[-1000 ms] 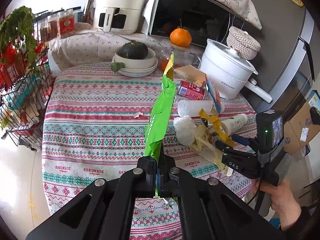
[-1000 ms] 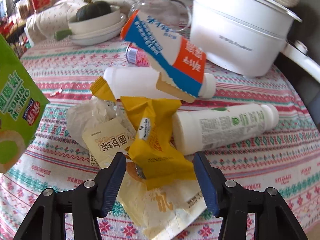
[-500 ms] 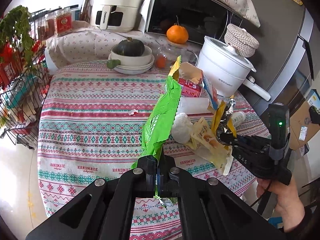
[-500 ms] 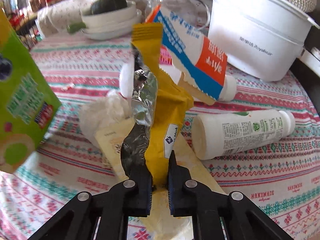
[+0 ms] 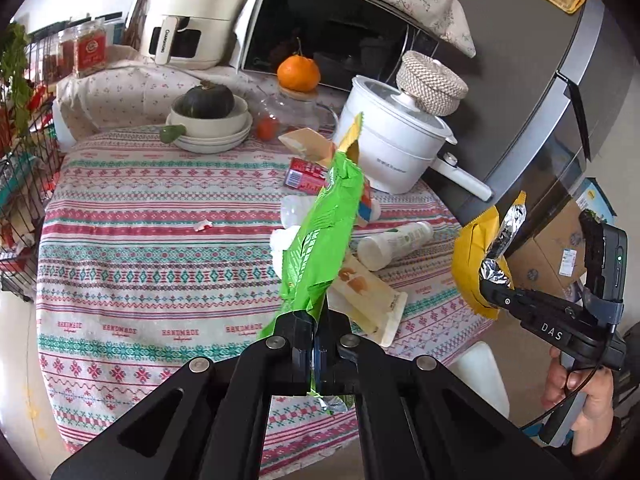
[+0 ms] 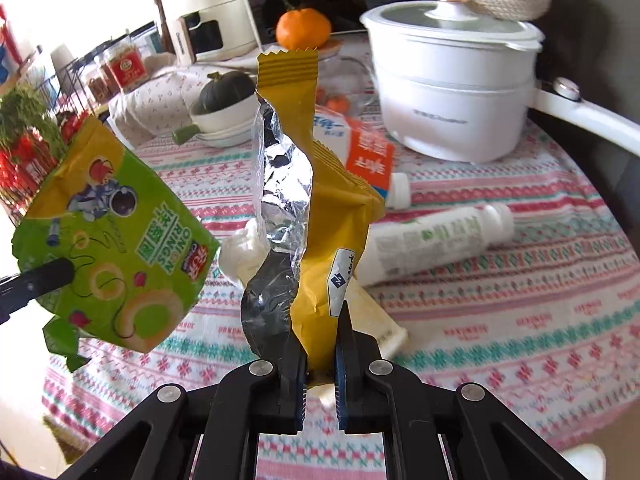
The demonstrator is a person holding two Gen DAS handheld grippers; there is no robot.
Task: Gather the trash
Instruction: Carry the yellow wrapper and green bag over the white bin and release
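Observation:
My left gripper (image 5: 318,326) is shut on a green onion-rings snack bag (image 5: 324,232), held in the air above the table; the bag also shows in the right wrist view (image 6: 116,264). My right gripper (image 6: 320,340) is shut on a yellow foil-lined wrapper (image 6: 332,216), lifted off the table near its right edge; it also shows in the left wrist view (image 5: 474,256). On the patterned tablecloth (image 5: 140,240) lie a white bottle (image 5: 394,242), a cream wrapper (image 5: 368,296), crumpled white tissue (image 6: 240,256), a blue-and-orange carton (image 6: 360,152) and a red can (image 5: 304,174).
A white cooking pot (image 5: 394,148) stands at the table's back right, bowls with a green squash (image 5: 208,120) at the back. An air fryer (image 5: 192,20), oven (image 5: 340,36) and orange (image 5: 298,74) sit behind. A wire rack (image 5: 20,168) is at left, cardboard boxes (image 5: 556,256) at right.
My right gripper closed on the yellow wrapper, lifted it off the pile and carried it out past the table's right edge. The left gripper, still holding the green bag, shifted slightly.

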